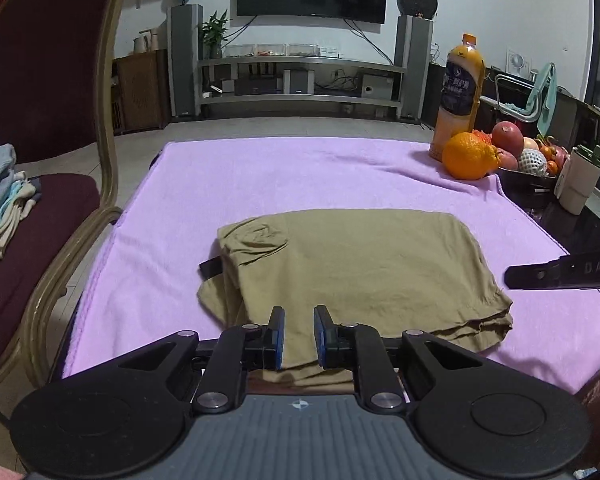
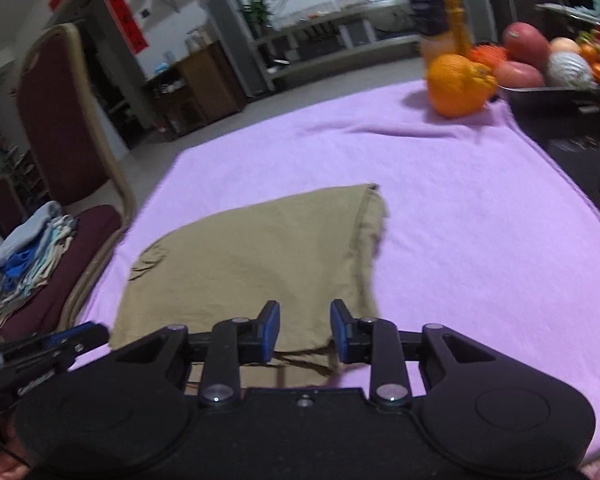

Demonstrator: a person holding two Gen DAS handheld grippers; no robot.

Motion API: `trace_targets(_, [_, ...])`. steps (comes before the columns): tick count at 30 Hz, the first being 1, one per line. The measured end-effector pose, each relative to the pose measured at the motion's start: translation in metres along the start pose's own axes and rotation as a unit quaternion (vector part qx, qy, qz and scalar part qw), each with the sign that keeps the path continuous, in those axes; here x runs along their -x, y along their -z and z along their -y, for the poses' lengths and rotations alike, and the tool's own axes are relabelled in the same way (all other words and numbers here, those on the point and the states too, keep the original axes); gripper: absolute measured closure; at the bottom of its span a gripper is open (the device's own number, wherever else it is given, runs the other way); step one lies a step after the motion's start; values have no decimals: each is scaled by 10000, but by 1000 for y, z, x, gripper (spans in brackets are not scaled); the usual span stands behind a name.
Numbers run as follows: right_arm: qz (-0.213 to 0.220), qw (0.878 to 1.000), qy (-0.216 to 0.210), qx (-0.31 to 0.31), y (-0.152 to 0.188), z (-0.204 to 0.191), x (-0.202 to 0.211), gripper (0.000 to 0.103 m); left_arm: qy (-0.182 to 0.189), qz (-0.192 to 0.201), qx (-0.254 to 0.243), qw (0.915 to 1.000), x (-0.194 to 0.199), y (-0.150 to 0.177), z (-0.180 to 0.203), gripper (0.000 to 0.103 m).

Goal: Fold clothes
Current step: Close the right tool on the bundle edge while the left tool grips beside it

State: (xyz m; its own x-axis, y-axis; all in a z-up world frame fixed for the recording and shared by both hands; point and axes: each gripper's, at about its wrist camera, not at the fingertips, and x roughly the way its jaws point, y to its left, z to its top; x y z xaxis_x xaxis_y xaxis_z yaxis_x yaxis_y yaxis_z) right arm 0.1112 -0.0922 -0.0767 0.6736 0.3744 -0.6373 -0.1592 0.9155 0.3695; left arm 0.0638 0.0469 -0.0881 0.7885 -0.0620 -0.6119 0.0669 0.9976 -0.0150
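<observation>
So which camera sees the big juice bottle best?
The left wrist view. There the juice bottle stands sharp and whole, from orange cap to base, behind the orange. In the right wrist view the bottle is blurred, and its top is cut off by the picture's edge.

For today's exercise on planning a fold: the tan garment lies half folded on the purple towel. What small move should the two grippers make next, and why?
Probably lower both grippers onto the near edge of the tan garment and pinch it. The left gripper and right gripper hover over that edge with fabric showing in the gaps, not gripped.
</observation>
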Motion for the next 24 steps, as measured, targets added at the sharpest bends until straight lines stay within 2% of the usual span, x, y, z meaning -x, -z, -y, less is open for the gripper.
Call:
trace_targets(4, [-88,9986,-222,478,-1,-32,-28,79,-49,-156,-209,9996,-26,-2,14,87])
trace_targets(8, [-248,9964,-337,737,1,-49,-53,79,-212,-400,-97,9989,-49,2,8,87])
trace_targets(11, [-536,9950,-298,789,8,-49,-73,79,-211,-559,-243,9979,-59,10,7,87])
trace_targets(13, [-734,9923,-153,991,17,-49,-82,84,-222,-573,-409,9973,-57,15,9,87])
trace_targets(17, [-817,9889,-47,1239,25,-53,-70,84,-103,-658,-472,9967,-44,21,6,87])
trace_targets(21, [-974,9878,-50,1215,32,-49,-46,83,-2,-661,-606,9960,-20,27,2,87])
trace_targets(22, [-984,9882,-70,1174,32,-47,-39,79,47,-581,-527,9969,-12,26,-2,86])
trace_targets(24, [-701,9934,-210,880,28,-36,-22,71,150,-312,-230,9991,3,20,-15,81])
